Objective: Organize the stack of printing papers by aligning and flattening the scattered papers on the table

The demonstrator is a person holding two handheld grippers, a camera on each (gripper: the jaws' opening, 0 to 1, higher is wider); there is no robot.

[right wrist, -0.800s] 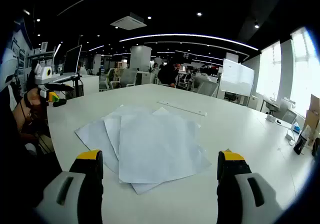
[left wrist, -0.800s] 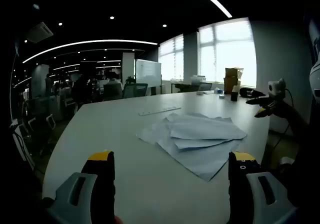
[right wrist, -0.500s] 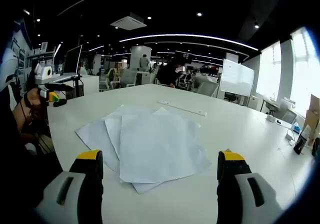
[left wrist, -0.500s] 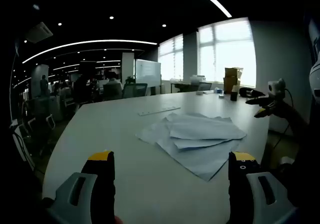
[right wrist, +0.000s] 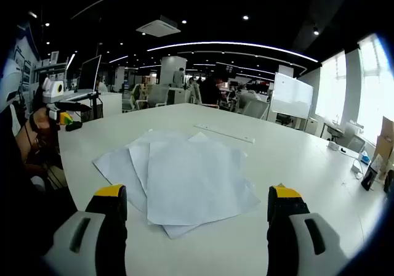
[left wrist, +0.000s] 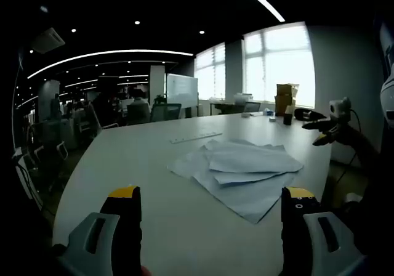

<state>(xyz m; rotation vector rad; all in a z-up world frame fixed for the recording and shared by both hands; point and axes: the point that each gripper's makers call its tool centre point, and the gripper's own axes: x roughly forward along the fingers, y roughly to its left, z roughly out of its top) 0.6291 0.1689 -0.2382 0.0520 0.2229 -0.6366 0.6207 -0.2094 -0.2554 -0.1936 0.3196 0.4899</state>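
Note:
Several white sheets of printing paper [left wrist: 243,168] lie fanned and overlapping on the white table [left wrist: 141,159], slightly lifted at the edges. In the right gripper view the same loose pile of paper [right wrist: 184,177] spreads across the table [right wrist: 289,159] ahead of the jaws. My left gripper [left wrist: 209,217] hovers short of the pile, jaws wide apart and holding nothing. My right gripper [right wrist: 194,217] is open too, its yellow-tipped fingers [right wrist: 111,205] either side of the pile's near edge. The other gripper [left wrist: 329,123] shows at the right of the left view, and at the left [right wrist: 61,113] of the right view.
A long white ruler-like strip [left wrist: 196,137] lies beyond the papers, also visible as a strip [right wrist: 223,133] in the right view. A dark cup [left wrist: 288,118] and cardboard box [left wrist: 287,97] stand by the window. Office chairs, desks and people fill the background. A whiteboard [right wrist: 293,95] stands behind.
Grippers and papers have stayed still. People in the far background have shifted a little.

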